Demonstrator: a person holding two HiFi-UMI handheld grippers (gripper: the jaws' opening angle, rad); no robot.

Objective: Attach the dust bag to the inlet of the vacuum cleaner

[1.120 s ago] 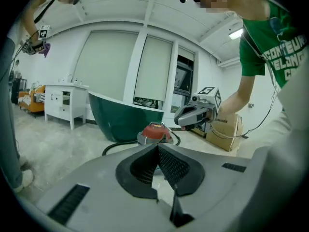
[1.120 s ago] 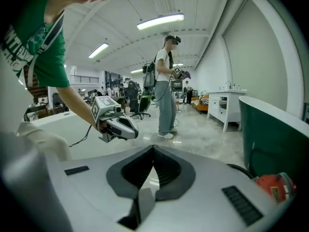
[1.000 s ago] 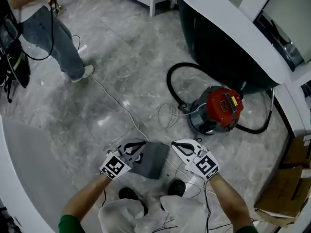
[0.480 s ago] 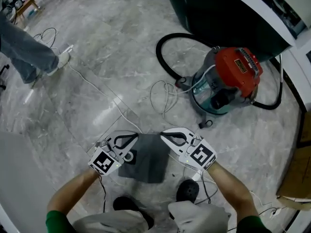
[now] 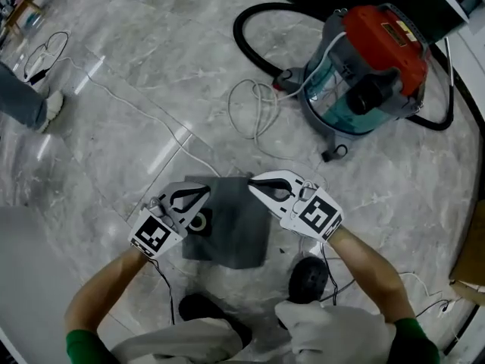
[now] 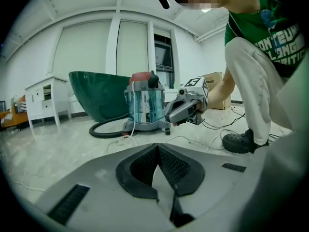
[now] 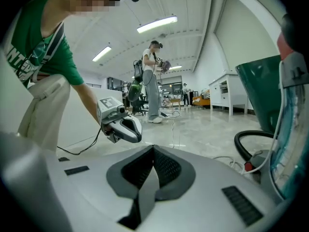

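Observation:
A grey dust bag (image 5: 236, 230) hangs flat between my two grippers above the floor, its round collar hole (image 5: 200, 222) near the left one. My left gripper (image 5: 203, 194) is shut on the bag's left edge; a thin sliver of fabric (image 6: 161, 185) shows between its pads. My right gripper (image 5: 256, 183) is shut on the bag's top right edge, and a grey strip (image 7: 146, 193) runs between its pads. The red-topped vacuum cleaner (image 5: 370, 63) with its clear blue drum stands ahead to the right, its dark round inlet (image 5: 368, 94) facing me.
A black hose (image 5: 248, 23) and a white cord (image 5: 255, 111) lie on the marble floor by the vacuum. A dark green tub (image 6: 96, 94) stands behind it. Another person (image 7: 153, 81) stands far off. My dark shoes (image 5: 309, 277) are below the bag.
The vacuum cleaner has grown larger and closer in the head view. Both grippers still hold the bag and have come forward with it towards the vacuum.

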